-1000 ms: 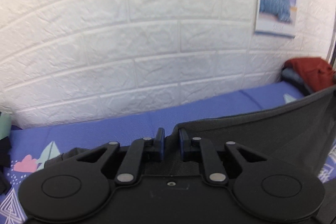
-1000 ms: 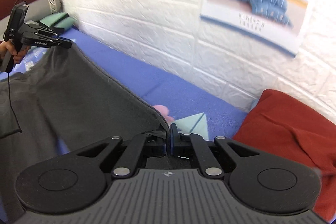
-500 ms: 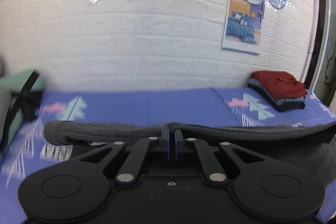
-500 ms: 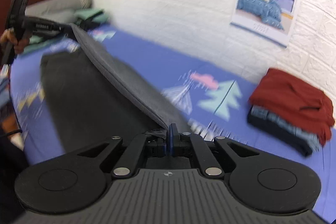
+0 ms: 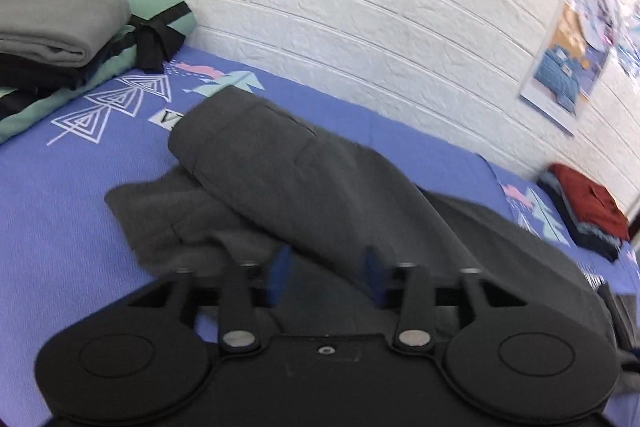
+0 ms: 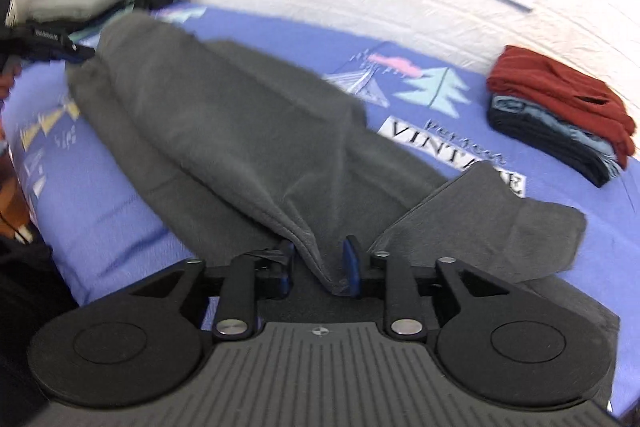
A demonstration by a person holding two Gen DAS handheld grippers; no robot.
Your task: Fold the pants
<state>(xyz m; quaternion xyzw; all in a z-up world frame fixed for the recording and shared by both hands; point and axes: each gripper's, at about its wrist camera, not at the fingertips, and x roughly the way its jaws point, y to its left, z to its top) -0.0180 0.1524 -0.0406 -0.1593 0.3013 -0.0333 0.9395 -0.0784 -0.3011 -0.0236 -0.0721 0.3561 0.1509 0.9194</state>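
Note:
The dark grey pants [image 5: 304,187] lie on the blue printed bed sheet [image 5: 60,195], one half folded lengthwise over the other. In the right wrist view the pants [image 6: 224,123] run from the far left to the near right. My left gripper [image 5: 326,277] is open just over the near edge of the pants, holding nothing. It also shows far left in the right wrist view [image 6: 48,41]. My right gripper [image 6: 320,267] is open; a fold of the pants edge still lies loose between its blue fingertips [image 6: 352,263].
A stack of folded grey, black and mint clothes [image 5: 68,27] sits at the left end of the bed. A stack with a red garment on top [image 6: 560,107] sits at the right end. A white brick wall [image 5: 360,27] with a poster [image 5: 564,67] runs behind.
Both grippers were shut on the lifted pants edge; they brought it down over the other half toward the near side and have opened. The pants now lie folded on the bed.

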